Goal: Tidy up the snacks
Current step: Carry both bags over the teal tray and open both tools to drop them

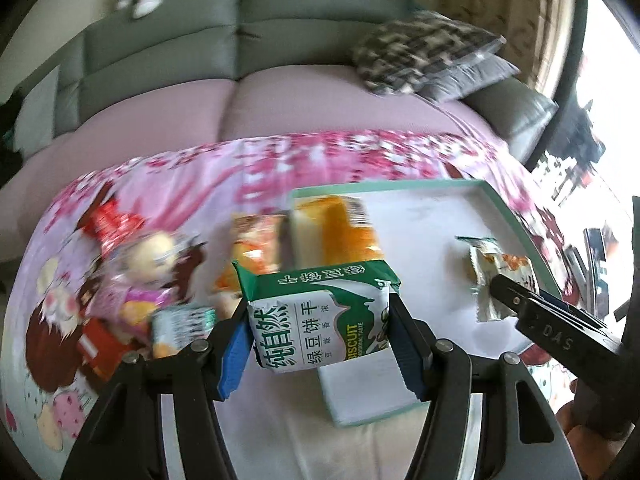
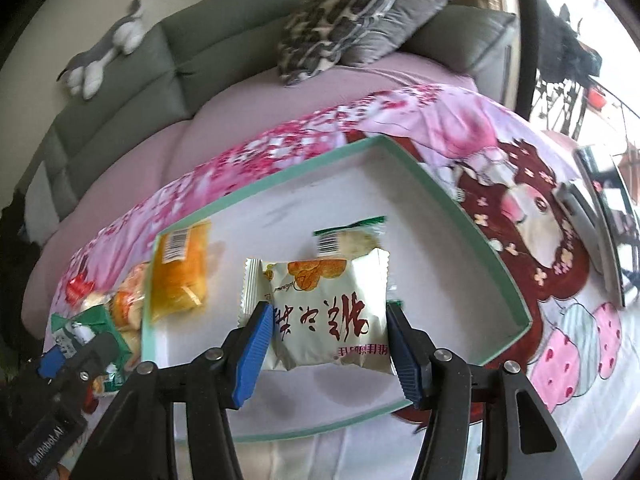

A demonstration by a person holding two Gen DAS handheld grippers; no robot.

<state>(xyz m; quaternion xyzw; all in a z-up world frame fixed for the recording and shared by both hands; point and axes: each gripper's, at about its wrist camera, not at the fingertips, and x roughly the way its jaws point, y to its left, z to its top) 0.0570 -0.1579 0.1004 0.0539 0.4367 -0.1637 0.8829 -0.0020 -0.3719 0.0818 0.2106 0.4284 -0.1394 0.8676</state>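
Left gripper (image 1: 320, 332) clamped on green biscuit pack (image 1: 320, 320); right gripper (image 2: 330, 344) clamped on white snack packet (image 2: 320, 312).

Left to right: loose snacks (image 1: 168, 292) heaped on pink cartoon cloth (image 1: 160, 184), biscuit pack held at edge of mint-rimmed tray (image 2: 440, 192), orange cake packet (image 2: 180, 276) lying inside tray, white packet held over tray floor, another small packet (image 2: 352, 240) just behind.

green biscuit pack (image 1: 320, 320): held upright | white pastry packet (image 2: 328, 312): over mint tray (image 2: 472, 216)
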